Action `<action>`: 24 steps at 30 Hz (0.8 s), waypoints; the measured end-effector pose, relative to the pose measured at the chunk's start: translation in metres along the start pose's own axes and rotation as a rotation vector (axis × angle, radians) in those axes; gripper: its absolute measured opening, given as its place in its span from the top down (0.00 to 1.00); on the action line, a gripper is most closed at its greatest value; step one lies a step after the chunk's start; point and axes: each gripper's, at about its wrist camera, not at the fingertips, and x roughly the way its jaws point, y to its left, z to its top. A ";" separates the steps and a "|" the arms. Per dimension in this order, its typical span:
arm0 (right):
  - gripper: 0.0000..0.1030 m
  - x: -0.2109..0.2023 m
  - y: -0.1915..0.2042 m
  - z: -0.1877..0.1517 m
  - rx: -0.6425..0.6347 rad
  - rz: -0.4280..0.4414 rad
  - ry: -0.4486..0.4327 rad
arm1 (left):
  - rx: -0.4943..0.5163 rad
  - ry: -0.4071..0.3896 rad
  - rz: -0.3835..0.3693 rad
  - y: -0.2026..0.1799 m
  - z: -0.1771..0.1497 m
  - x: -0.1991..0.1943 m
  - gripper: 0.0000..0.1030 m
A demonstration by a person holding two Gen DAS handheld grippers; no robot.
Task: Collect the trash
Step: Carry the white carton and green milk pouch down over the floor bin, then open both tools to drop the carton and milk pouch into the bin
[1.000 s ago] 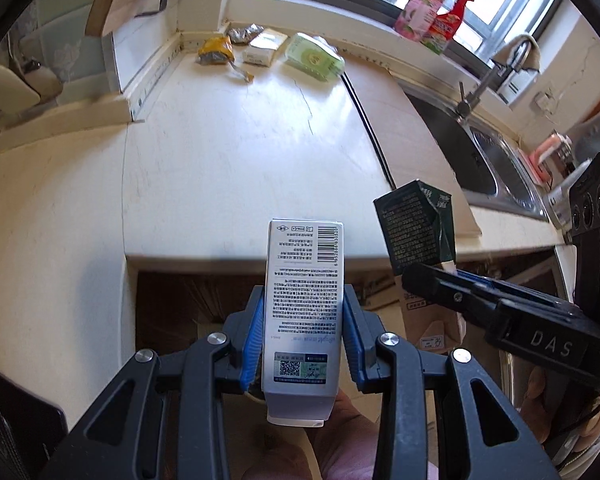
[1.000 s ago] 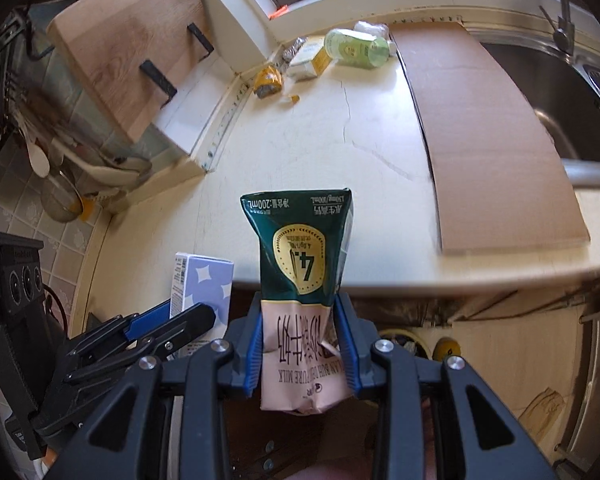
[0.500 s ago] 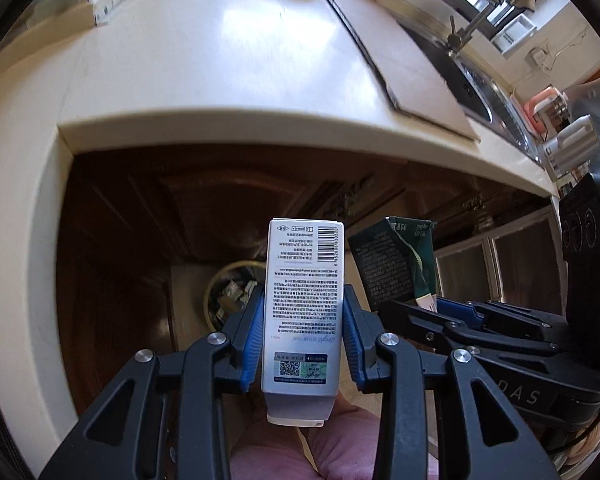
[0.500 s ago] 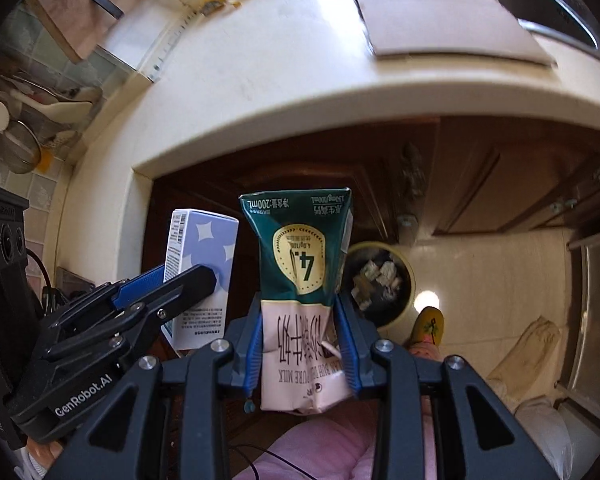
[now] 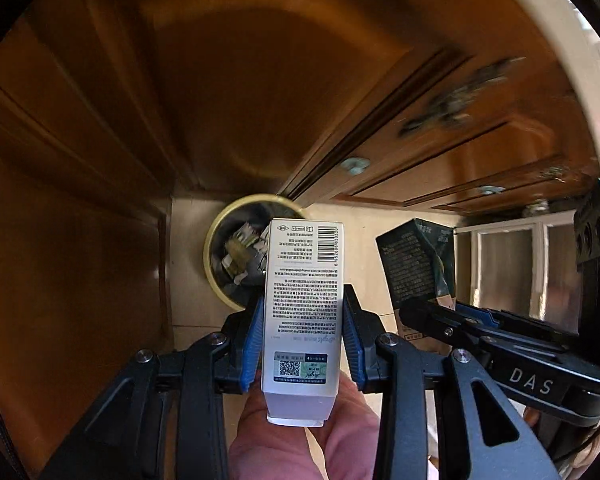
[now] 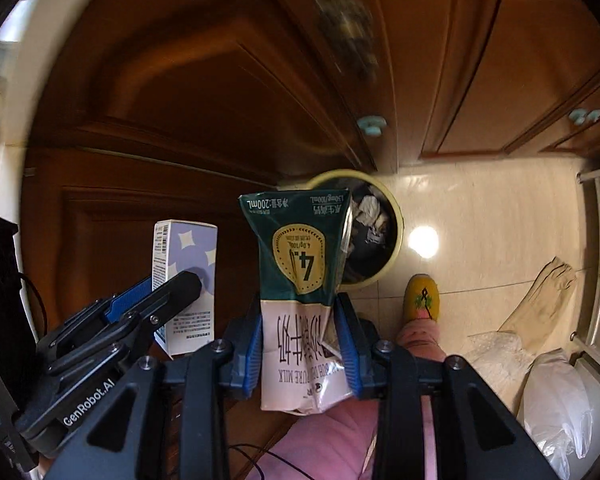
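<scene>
So, quick rundown:

left gripper [image 5: 303, 344]: clamped tight on white box [image 5: 303, 312], blue pads pressed against both long sides, box upright with barcode end up and away from the handle
right gripper [image 6: 299, 350]: squeezed shut on milk carton [image 6: 300, 280], green top sticking out past the fingertips, crumpled lower end back between the arms
box vs bin: held above the floor, overlapping the near-right rim of trash bin [image 5: 220, 280] in the left view
carton vs bin: in the right view, covering the bin's left side
trash bin: round, yellow rim, standing on tile floor [image 6: 480, 208] right against the foot of wooden cabinets [image 6: 220, 92]
bin contents: crumpled paper and wrappers, too jumbled to name
side by side: both grippers near each other, each visible in the other's camera
</scene>
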 end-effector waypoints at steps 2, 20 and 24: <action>0.67 0.027 -0.009 0.007 0.004 -0.002 0.028 | -0.024 0.019 -0.007 0.007 0.000 0.024 0.67; 0.44 0.151 -0.037 0.042 -0.024 -0.006 0.107 | -0.086 0.041 0.034 0.043 0.005 0.119 0.40; 0.42 0.150 -0.039 0.040 -0.027 -0.014 0.088 | -0.109 0.039 0.050 0.052 0.003 0.117 0.37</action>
